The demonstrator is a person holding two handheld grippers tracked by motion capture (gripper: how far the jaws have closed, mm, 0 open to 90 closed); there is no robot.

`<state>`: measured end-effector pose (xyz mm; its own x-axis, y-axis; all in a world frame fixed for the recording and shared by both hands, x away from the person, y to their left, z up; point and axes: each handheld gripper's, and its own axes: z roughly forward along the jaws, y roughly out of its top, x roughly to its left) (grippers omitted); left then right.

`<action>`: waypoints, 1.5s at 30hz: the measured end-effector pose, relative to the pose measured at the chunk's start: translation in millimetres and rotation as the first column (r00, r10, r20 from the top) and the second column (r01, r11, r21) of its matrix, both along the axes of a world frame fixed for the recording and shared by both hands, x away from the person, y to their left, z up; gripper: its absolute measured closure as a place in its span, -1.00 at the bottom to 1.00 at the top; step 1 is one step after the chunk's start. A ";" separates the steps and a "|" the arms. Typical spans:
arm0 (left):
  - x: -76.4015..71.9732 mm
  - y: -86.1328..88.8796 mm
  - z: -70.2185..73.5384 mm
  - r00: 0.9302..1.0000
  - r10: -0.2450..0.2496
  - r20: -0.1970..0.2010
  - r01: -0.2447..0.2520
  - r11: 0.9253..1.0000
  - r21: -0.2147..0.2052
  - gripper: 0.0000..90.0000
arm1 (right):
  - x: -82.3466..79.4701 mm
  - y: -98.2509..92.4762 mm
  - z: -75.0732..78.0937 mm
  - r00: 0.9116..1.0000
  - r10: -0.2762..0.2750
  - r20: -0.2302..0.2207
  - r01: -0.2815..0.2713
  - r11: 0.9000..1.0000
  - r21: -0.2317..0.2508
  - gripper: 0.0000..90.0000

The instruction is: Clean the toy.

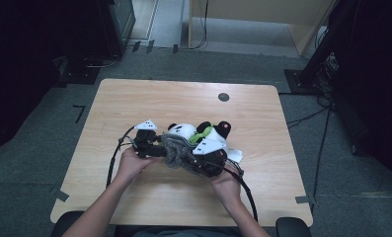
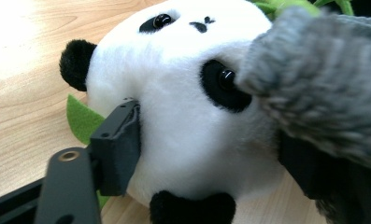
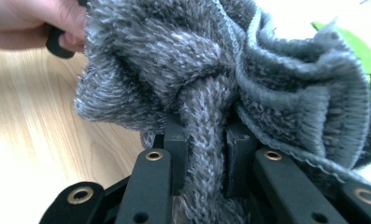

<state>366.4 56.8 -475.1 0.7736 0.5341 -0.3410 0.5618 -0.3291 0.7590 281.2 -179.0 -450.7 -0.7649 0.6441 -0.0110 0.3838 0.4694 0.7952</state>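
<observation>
Evidently:
Work: a grey cloth (image 3: 220, 79) is being put on or over a panda toy (image 1: 183, 132) at mid-table (image 1: 134, 197); which of the two cannot be told.
Done: the cloth is already bunched against the panda's head, one fold covering part of an eye patch.
Left: most of the white face is still bare, so the covering is judged barely begun.
Left gripper (image 2: 211, 154): jaws are set either side of the panda's head; one pad is touching the fur, the other is hidden by cloth, so a firm grip cannot be told.
Right gripper (image 3: 206, 154): jaws are clamped on a twisted fold of cloth.
Cloth: fuzzy, ribbed knit, limp.
Panda: round, plush, soft; green felt leaf beneath.
Table: pale smooth wood.
</observation>
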 end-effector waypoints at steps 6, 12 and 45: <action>-0.5 -1.6 -1.9 1.000 0.004 0.011 -0.004 1.000 0.017 -0.52 | -4.0 -4.1 -3.6 1.000 0.017 0.001 -0.017 1.000 -0.006 0.70; -0.1 -2.2 -3.7 1.000 0.008 0.007 -0.008 1.000 0.023 -0.60 | -13.4 -7.4 -7.0 0.999 0.034 0.016 -0.033 0.999 -0.044 0.70; -1.3 -1.2 -5.7 1.000 0.012 0.015 -0.012 1.000 0.013 -0.61 | -50.3 -74.5 -4.8 0.996 0.006 -0.087 -0.014 0.995 -0.096 0.72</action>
